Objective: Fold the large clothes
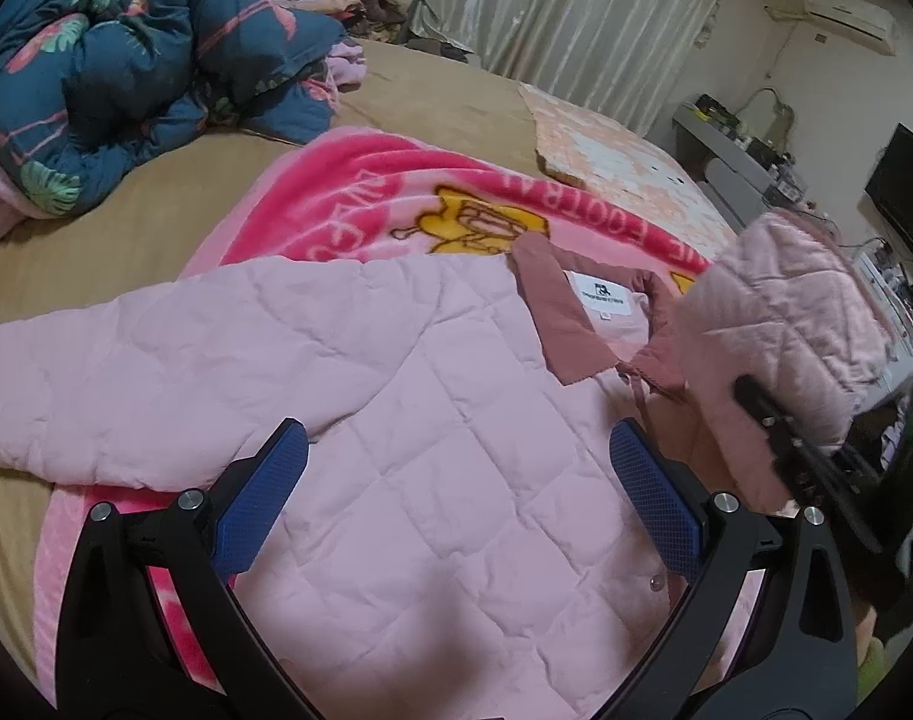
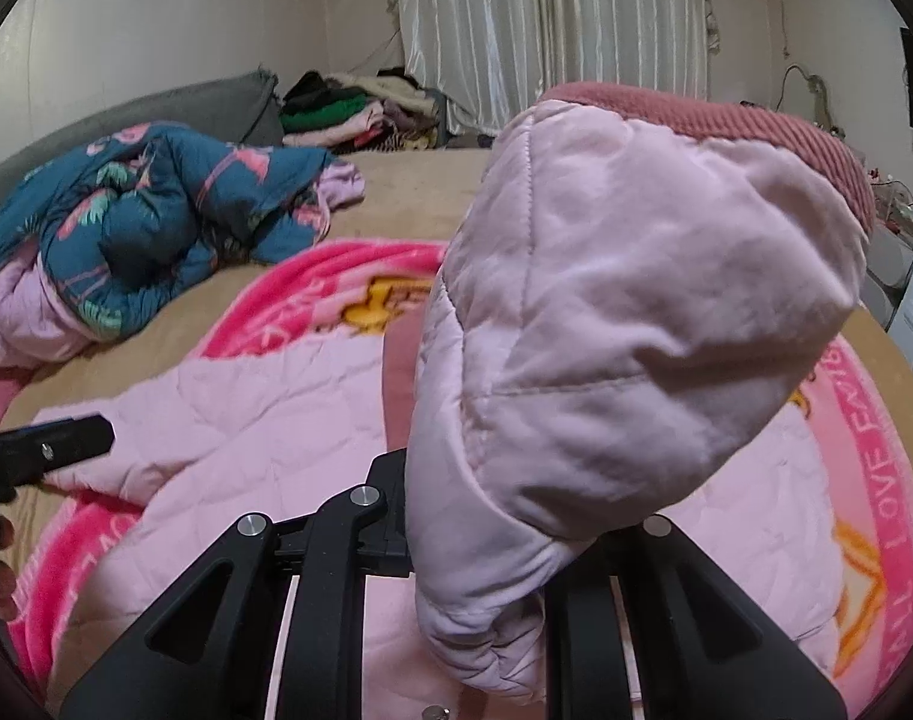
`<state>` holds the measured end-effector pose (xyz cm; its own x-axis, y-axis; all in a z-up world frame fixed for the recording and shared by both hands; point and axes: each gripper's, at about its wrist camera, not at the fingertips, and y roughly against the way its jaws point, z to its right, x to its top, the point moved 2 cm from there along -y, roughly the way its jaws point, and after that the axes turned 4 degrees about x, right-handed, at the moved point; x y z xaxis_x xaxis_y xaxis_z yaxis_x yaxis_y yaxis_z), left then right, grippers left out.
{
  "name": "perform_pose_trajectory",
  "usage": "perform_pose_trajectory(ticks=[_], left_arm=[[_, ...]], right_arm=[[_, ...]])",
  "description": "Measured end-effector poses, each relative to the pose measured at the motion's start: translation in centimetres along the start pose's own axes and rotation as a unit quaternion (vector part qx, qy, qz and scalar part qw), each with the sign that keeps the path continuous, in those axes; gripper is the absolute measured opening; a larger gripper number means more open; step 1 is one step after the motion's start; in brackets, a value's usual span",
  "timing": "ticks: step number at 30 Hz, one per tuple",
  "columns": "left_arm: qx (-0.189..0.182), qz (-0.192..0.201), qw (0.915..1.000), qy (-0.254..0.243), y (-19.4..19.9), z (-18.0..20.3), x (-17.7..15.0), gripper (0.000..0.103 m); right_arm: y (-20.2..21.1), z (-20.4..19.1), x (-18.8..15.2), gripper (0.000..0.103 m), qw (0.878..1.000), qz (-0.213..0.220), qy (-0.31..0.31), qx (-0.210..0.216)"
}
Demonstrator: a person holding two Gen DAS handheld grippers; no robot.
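Pink sleeve [image 2: 606,312] pinched in right gripper [image 2: 474,540].

The jacket [image 1: 432,420] is pale pink with diamond quilting and a dusty-rose collar [image 1: 552,312]; its cuff [image 2: 756,120] is ribbed in the same rose. The blanket [image 1: 360,192] is hot pink with pale lettering and a yellow figure. The quilt [image 1: 132,60] is dark teal with pink flamingos and green leaves. The sheet [image 1: 126,222] is tan.
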<state>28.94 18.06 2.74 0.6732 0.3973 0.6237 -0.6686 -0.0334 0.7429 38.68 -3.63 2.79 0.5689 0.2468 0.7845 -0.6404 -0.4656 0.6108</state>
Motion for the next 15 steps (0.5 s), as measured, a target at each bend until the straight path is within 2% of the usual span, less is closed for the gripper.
perform_pose_trajectory(ticks=[4,9,14,15], left_arm=[[-0.017,0.004,0.9998,-0.001,-0.5,-0.3,-0.5,0.095],[-0.047,-0.012,0.9985,0.025,-1.9,-1.2,-0.7,0.095],[-0.076,-0.037,0.9952,0.049,-3.3,-2.2,-0.6,0.095],[-0.082,-0.04,0.9941,0.058,-3.4,-2.5,-0.5,0.095]], right_arm=[[-1.6,-1.2,-1.0,0.018,1.0,-0.018,0.011,0.006],[-3.3,-2.4,-2.6,0.023,0.998,-0.047,0.023,0.02],[-4.5,-3.9,-4.0,0.033,0.996,-0.069,0.032,0.042],[-4.6,-4.2,-4.2,0.039,0.996,-0.072,0.036,0.046]])
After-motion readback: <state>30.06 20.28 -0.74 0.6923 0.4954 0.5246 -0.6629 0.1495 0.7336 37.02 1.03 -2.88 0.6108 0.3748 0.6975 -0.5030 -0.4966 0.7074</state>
